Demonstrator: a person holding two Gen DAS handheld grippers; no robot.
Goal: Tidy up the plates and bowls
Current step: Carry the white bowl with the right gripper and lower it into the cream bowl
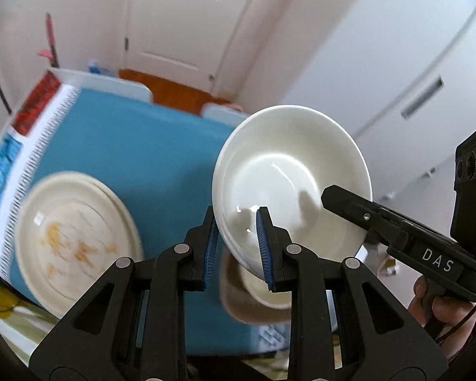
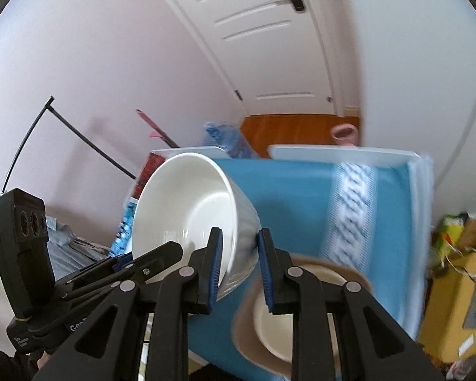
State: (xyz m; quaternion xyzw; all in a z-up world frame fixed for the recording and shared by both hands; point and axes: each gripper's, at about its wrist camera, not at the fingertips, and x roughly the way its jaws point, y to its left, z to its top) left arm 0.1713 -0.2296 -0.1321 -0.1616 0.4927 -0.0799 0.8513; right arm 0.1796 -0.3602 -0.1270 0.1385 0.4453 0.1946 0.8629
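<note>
Holding: both grippers pinch one white bowl (image 1: 290,184) in the air above the worktop (image 1: 149,158), its mouth tipped sideways.
Left gripper (image 1: 238,247): its blue-padded fingers (image 1: 264,247) clamp the bowl's near rim, one pad inside, one outside.
Right gripper (image 2: 238,266): its fingers (image 2: 215,266) grip the rim on the opposite side, one pad inside the bowl, the other against its outer wall.
Cloth (image 2: 288,197): blue, with a white patterned band, covering the worktop.
Plates (image 1: 76,241): a cream stack with orange-brown marks lies flat on the cloth, well left of the bowl, blurred.
Second bowl (image 2: 279,327): a cream bowl sits on a tan plate (image 2: 241,333) on the cloth, just below the held bowl, blurred.
Door (image 2: 269,47): white, panelled, in the back wall.
</note>
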